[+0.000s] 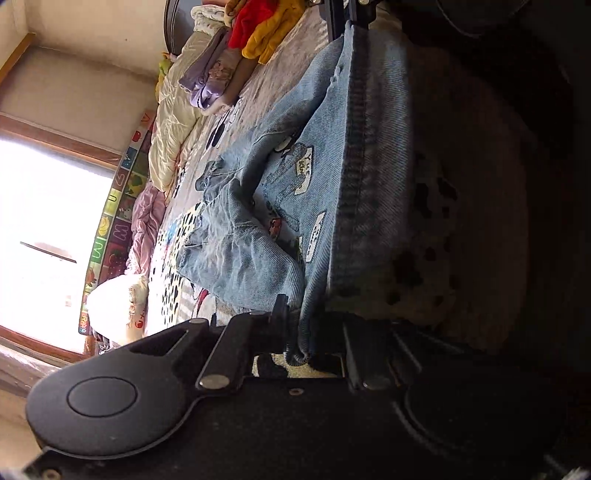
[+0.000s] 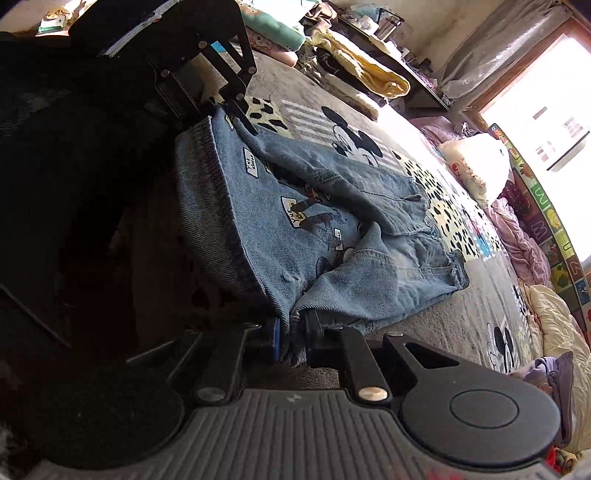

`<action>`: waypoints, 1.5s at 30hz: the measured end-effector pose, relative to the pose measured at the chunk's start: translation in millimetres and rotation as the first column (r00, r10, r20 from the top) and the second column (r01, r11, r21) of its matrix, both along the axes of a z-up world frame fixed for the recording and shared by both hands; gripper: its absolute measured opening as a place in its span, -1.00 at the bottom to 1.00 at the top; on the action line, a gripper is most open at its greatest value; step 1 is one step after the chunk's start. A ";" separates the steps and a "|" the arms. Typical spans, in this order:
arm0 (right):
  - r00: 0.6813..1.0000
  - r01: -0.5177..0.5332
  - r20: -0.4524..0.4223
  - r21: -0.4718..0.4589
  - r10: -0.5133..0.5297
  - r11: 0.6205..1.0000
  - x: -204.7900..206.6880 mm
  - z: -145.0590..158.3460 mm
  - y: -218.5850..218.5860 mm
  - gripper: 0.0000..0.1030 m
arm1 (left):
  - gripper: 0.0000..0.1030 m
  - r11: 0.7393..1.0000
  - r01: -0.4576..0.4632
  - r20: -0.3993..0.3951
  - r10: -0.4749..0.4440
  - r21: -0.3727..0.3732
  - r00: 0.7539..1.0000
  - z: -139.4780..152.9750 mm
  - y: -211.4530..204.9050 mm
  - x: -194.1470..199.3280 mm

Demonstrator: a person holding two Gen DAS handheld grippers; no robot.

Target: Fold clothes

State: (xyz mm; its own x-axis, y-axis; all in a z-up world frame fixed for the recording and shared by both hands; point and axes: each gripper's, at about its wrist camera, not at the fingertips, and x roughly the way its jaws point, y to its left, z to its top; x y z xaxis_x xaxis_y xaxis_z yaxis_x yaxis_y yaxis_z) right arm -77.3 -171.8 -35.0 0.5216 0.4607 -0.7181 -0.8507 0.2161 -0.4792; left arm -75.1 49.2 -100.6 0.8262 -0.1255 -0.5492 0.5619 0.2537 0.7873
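Left gripper (image 1: 301, 328): clenched on one corner of the denim garment's hem, cloth bunched between its two black fingers; in the right wrist view it shows at the far corner (image 2: 236, 110), again pinching the hem.
Denim garment (image 1: 280, 192): light blue, with cartoon patches and small white labels; its stitched hem band is lifted and stretched taut between the two grippers, while the rest trails down onto the bed, sleeves and collar rumpled on top.
Bed cover (image 1: 266, 92): pale, printed with cartoon mice and black spots; the garment's lower part lies on it.
Clothes pile (image 1: 258, 29): red and yellow pieces, with a purple folded one just beside them, well apart from the denim, near the head of the bed.
Cream quilt (image 1: 173, 122): bunched along the bed's far edge, beside the window (image 1: 48, 206).
Right gripper (image 2: 291, 338): closed on the other hem corner, denim squeezed between a blue-padded finger and a black one; in the left wrist view it shows at the top (image 1: 347, 18), holding the hem's far end.
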 end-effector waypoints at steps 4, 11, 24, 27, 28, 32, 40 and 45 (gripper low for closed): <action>0.997 0.000 -0.071 0.032 0.002 0.999 22.1 44.8 -6.9 -0.73 | -0.82 0.997 0.002 -0.134 -0.012 -0.080 0.991 43.6 3.1 9.8; 0.973 0.109 -0.222 0.238 -0.055 0.965 129.6 116.5 -30.4 -0.77 | -0.75 0.900 -0.125 -0.289 0.000 -0.416 0.957 125.6 35.5 101.9; 0.771 0.467 -0.636 0.554 -0.011 0.689 278.3 83.3 -94.9 -0.63 | -0.82 0.606 -0.396 -0.543 -0.073 -0.690 0.836 109.9 70.2 232.7; 0.705 0.567 -0.708 0.598 0.042 0.566 258.3 47.6 -122.4 0.24 | -0.82 0.520 -0.434 -0.556 -0.098 -0.736 0.825 104.0 80.6 240.9; 0.675 0.606 -0.735 0.606 0.070 0.515 253.2 34.3 -132.1 0.34 | -0.82 0.504 -0.435 -0.552 -0.104 -0.746 0.827 103.5 82.3 240.8; 0.528 0.761 -0.820 0.572 0.220 0.306 247.7 -24.6 -155.0 0.52 | -0.82 0.466 -0.455 -0.555 -0.095 -0.759 0.827 100.8 87.3 247.5; 0.617 0.717 -0.765 0.643 0.185 0.269 243.5 -45.3 -127.7 -0.10 | -0.82 0.324 -0.492 -0.538 -0.066 -0.808 0.840 92.1 102.1 245.6; 0.619 0.743 -0.767 0.641 0.167 0.190 286.4 -51.9 -115.8 -0.79 | -0.83 0.182 -0.527 -0.541 -0.033 -0.830 0.840 77.8 113.5 260.4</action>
State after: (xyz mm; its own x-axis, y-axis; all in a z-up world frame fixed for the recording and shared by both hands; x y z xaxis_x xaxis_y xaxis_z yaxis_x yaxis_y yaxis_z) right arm 209.1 -287.6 -86.9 0.4840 0.8693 -0.1003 -0.4873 0.3629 0.7942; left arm 185.3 162.7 -22.8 0.6912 -0.5899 -0.4173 0.4378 0.8013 -0.4077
